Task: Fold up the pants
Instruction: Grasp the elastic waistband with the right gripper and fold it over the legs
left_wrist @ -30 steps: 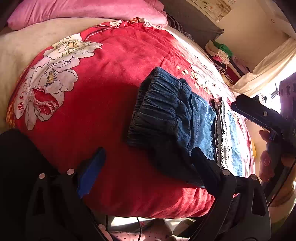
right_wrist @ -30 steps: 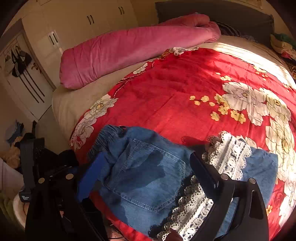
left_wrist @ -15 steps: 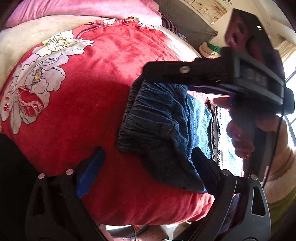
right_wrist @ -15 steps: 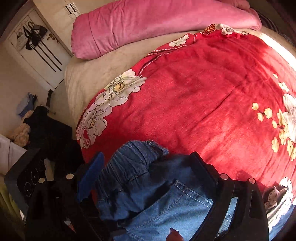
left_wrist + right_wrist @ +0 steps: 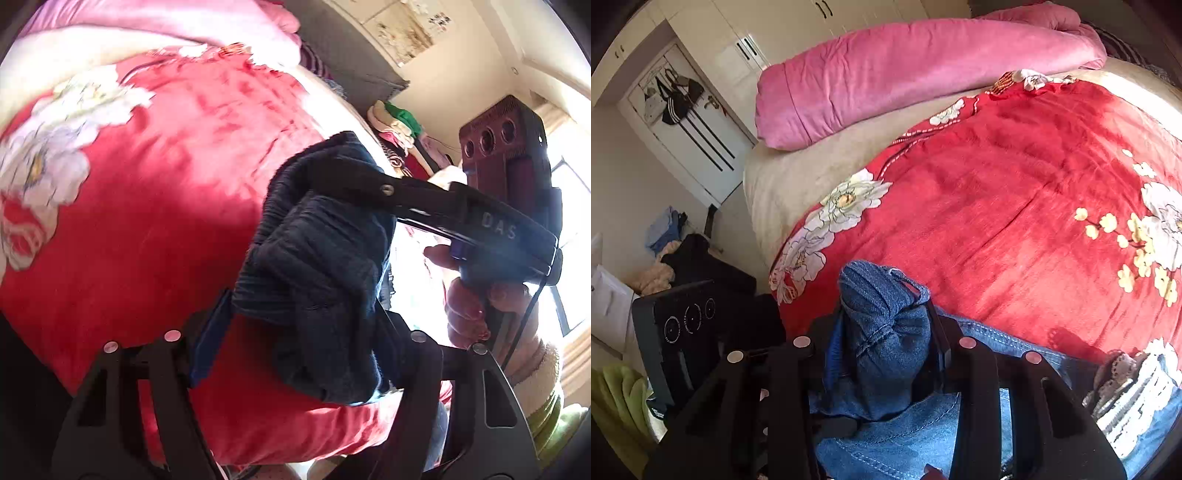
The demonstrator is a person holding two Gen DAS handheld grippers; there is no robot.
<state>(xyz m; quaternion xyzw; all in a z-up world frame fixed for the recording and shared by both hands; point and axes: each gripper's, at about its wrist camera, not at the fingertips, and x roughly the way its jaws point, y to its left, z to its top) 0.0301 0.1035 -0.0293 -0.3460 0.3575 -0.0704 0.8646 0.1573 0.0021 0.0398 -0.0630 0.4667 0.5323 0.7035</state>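
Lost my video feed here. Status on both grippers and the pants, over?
Left gripper jaws closing around the bunched waistband. Right gripper jaws closing, pinching the same denim pants. Red floral blanket clear of clutter ahead.

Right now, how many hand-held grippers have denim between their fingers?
2. The left hand-held gripper is closing around the pants' bunched waistband; the right hand-held gripper is closing on it further along.
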